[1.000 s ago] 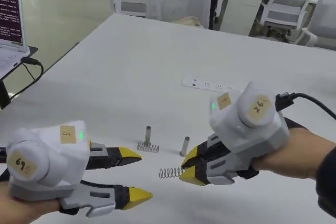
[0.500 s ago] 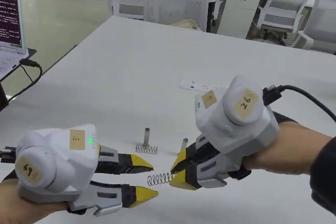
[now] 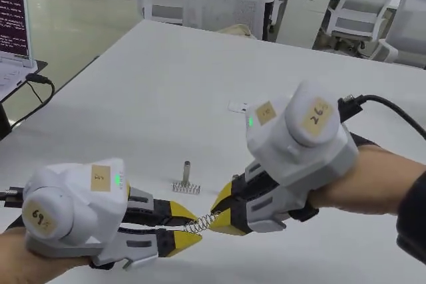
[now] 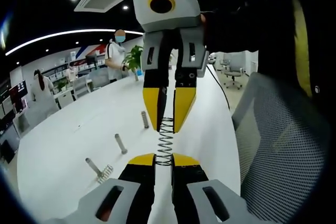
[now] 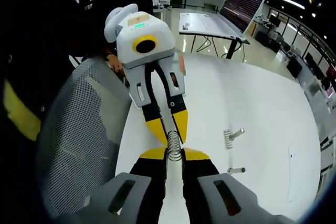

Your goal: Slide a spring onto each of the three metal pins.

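Tabletop is white, one pin upright; mesh chairs stand beyond.

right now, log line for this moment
spring: held at both ends | left gripper: shut on spring | right gripper: shut on spring | pins: three upright | second spring: lying at a pin's base

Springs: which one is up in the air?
The spring gripped between the left tool and right tool. The other spring lies on the table beside a metal pin.
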Available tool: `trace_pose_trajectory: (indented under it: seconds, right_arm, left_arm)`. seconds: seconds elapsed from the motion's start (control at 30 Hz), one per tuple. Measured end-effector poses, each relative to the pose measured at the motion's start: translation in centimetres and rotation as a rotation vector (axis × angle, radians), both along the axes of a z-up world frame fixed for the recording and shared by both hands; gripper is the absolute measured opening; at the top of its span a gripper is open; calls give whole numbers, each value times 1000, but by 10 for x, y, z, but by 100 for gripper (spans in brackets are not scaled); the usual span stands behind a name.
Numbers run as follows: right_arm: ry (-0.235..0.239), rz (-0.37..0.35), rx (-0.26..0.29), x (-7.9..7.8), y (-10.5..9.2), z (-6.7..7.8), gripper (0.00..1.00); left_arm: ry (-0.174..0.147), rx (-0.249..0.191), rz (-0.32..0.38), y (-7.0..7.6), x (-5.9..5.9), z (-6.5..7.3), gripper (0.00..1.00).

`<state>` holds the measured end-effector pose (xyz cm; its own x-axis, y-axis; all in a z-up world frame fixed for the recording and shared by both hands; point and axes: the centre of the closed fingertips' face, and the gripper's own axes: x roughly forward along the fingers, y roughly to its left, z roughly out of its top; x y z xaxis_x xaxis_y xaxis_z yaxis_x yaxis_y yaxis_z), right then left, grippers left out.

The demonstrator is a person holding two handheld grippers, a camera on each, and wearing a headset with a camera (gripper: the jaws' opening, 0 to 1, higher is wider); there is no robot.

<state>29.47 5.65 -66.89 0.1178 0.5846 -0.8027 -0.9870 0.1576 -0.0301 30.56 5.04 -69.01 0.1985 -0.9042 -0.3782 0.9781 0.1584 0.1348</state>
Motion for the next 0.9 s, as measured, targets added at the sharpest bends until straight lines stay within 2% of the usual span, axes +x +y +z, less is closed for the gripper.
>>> trace_pose_trajectory:
  seconds: [0.4, 0.9]
  right_arm:
    - [-8, 44, -40, -1, 8, 8, 8]
    - [0, 53, -66, -3, 6, 8, 7]
  left_arm:
    - [-2, -2, -14, -4, -2, -1, 3]
    - [12, -5, -29, -11, -6, -3, 4]
